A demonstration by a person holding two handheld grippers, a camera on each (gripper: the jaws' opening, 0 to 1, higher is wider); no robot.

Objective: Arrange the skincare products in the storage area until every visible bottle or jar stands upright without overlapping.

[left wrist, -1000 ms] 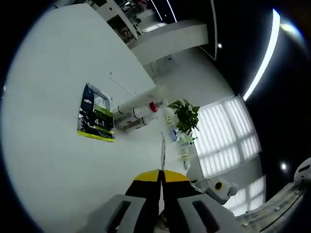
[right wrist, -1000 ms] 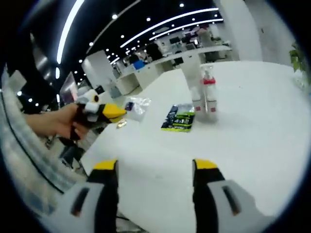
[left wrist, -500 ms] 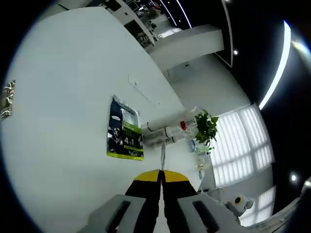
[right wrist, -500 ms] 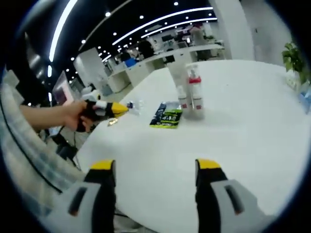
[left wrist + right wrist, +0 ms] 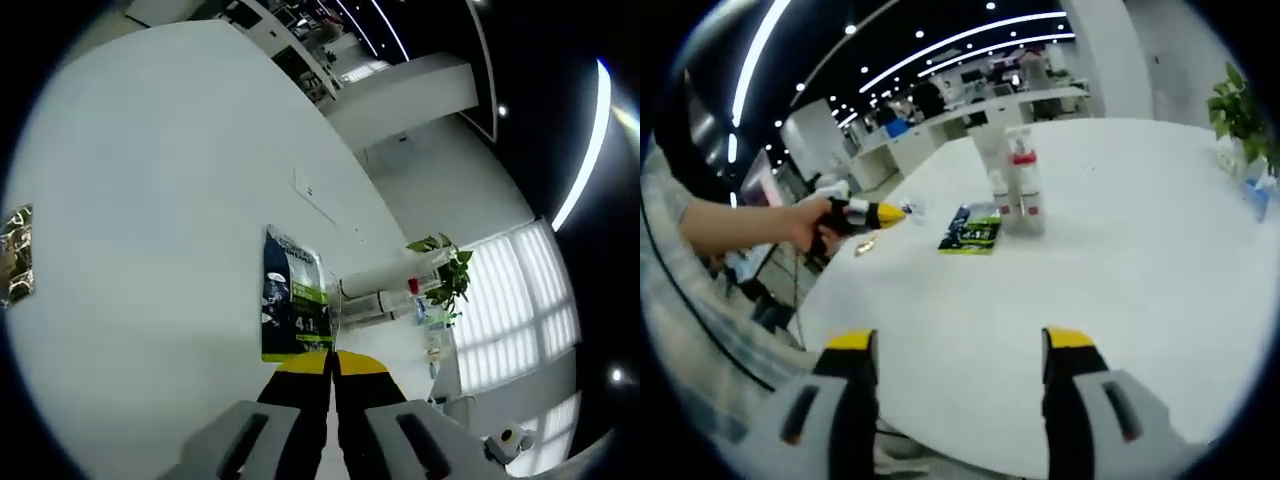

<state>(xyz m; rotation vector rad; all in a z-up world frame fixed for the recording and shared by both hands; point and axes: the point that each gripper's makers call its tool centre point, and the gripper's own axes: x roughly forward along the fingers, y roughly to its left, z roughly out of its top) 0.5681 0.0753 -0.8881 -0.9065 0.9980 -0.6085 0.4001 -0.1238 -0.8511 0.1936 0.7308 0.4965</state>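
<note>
white table [image 5: 1120,250] — broad bare margin | bottles [image 5: 1012,190] mid-table, upright

the sachet's [image 5: 294,306] near end is hidden behind the left gripper's [image 5: 331,366] yellow tips; its print is too small to read; the bottles' [image 5: 1012,185] labels are blurred; a foil packet [image 5: 17,255] is cut off by the dark rim.

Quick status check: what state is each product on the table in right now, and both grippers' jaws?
Bottles: upright, close together on the table.
Dark sachet: lying flat beside the bottles.
Clear packet: lying flat, apart from the rest.
Left gripper: jaws shut, empty.
Right gripper: jaws open, empty.
</note>
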